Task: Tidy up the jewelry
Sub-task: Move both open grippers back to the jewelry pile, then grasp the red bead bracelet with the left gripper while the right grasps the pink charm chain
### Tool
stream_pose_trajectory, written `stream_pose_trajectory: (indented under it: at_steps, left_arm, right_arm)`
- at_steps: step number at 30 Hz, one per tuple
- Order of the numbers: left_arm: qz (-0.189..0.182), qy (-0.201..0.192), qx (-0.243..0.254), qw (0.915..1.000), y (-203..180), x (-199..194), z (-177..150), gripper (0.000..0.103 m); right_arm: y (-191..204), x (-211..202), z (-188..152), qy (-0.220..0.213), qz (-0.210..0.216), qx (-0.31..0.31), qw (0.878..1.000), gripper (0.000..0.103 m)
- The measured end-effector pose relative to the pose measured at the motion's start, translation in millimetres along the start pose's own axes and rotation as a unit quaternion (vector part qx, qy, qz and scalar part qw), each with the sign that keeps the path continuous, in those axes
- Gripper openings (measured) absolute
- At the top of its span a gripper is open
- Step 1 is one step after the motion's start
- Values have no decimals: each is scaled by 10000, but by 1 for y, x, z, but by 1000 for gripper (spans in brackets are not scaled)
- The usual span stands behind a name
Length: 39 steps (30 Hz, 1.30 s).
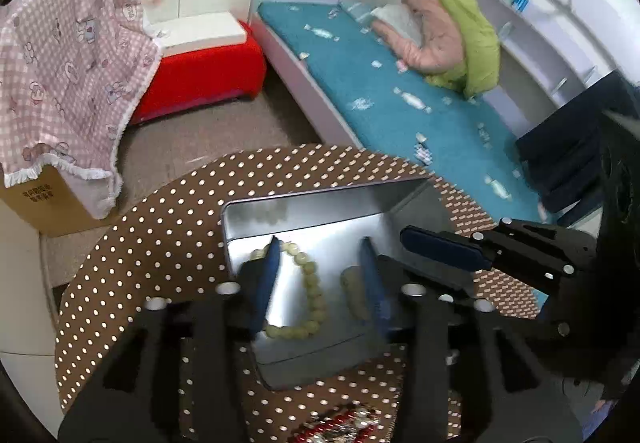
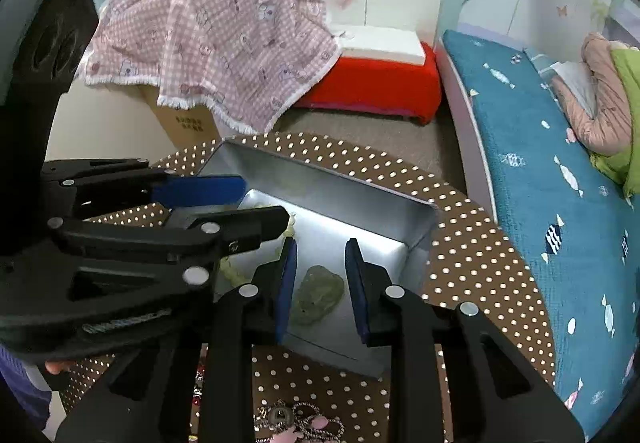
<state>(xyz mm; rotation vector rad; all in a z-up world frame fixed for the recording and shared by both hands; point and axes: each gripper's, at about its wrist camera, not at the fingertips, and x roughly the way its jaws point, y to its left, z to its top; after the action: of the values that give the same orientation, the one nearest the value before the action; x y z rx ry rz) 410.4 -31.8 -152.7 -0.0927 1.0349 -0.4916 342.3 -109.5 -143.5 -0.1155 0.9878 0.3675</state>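
Note:
An open metal tin (image 1: 320, 199) (image 2: 320, 173) stands on the brown polka-dot table (image 1: 160, 243). A pale bead bracelet (image 1: 312, 291) lies on its floor, and my left gripper (image 1: 320, 243) hangs over it, open, with the pads off the beads. Beside the bracelet lies a green stone pendant (image 2: 318, 295) (image 1: 352, 295). My right gripper (image 2: 320, 247) hovers above it, open, with the pendant showing between its blue fingers (image 2: 288, 283) and a gap on each side. The left gripper (image 2: 224, 203) crosses the right wrist view and hides most of the bracelet there.
More jewelry, chains and a pink charm (image 2: 296, 423), lies at the table's near edge. Past the table are a teal bed (image 1: 400, 83) on the right, a red stool (image 1: 200, 71) and a cardboard box (image 1: 44, 203) under a pink checked cloth.

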Motion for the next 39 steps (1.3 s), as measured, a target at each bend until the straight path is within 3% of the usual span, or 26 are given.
stream_pose_trajectory:
  at_steps: [2,7,9,12,15,23,29,34,37,39]
  left_arm:
    - [110,-272,-43,9996,-2,-18,-3,72]
    - [9,-698,141,9975,-15,-60,-19,76]
    - [233,-915,310,9950,-21,-80,-35,82]
    - [868,-1183,577,9875,-24,-99,-65,82]
    - [1242,-1165,640,9833,-19,-101,-95,82]
    - [1163,-478,207,9919,3,-63,-148,80]
    - [1221,-205,161,9922,4,-41,-162,65]
    - [1301,-203,265,9909,-1,-34,-166,57]
    - [1423,-233,309,9891,-3,-33,-167,38]
    - [1402,-249,310,9893,-3,-34,-167,18]
  right_arm:
    - [1,-17,-3,-208,-40,-26,9998,35]
    - [4,-57,-21,-654,-134,-102,9977,48]
    - [7,-72,-35,-821,-154,-105,9964,49]
    - [12,-87,-58,-942,-147,-122,9954,51]
    - [17,-92,-83,-969,-229,-132,9949,53]
    - [21,-79,-134,-737,-345,97,9966,54]
    - [15,-73,-160,-603,-389,313,9969,54]
    - [12,-65,-168,-507,-373,423,9971,55]
    - [11,-59,-169,-463,-362,431,9973,55]
    - [12,-55,-168,-449,-328,425,9976,55]
